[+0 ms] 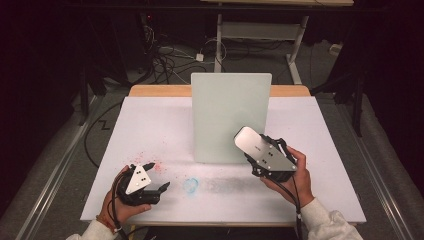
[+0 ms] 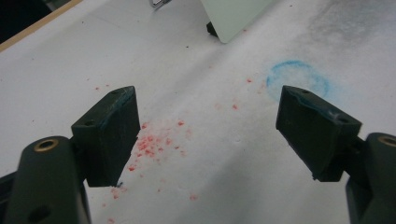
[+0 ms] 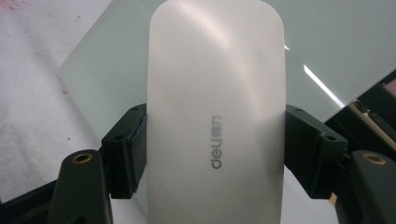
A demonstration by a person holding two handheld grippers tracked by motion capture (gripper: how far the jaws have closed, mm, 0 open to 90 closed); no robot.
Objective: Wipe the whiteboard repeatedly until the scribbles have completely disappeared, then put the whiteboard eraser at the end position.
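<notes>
My right gripper (image 1: 256, 150) is shut on a white, rounded deli eraser (image 3: 215, 107), which it holds up in front of the upright pale green board (image 1: 230, 117). The eraser (image 1: 248, 140) sticks out toward the board's lower right part; whether it touches the board I cannot tell. Both jaws press on the eraser's long sides. My left gripper (image 1: 157, 176) rests low at the front left of the white table (image 1: 150, 125), jaws wide apart, nothing between them (image 2: 208, 135). A faint blue ring (image 2: 298, 78) is drawn on the table beside it.
Red specks (image 2: 154, 142) are scattered on the table under the left gripper. A grey smudge (image 1: 227, 185) runs along the table in front of the board. Cables (image 1: 165, 57) and a desk frame (image 1: 260, 32) stand on the floor beyond the table.
</notes>
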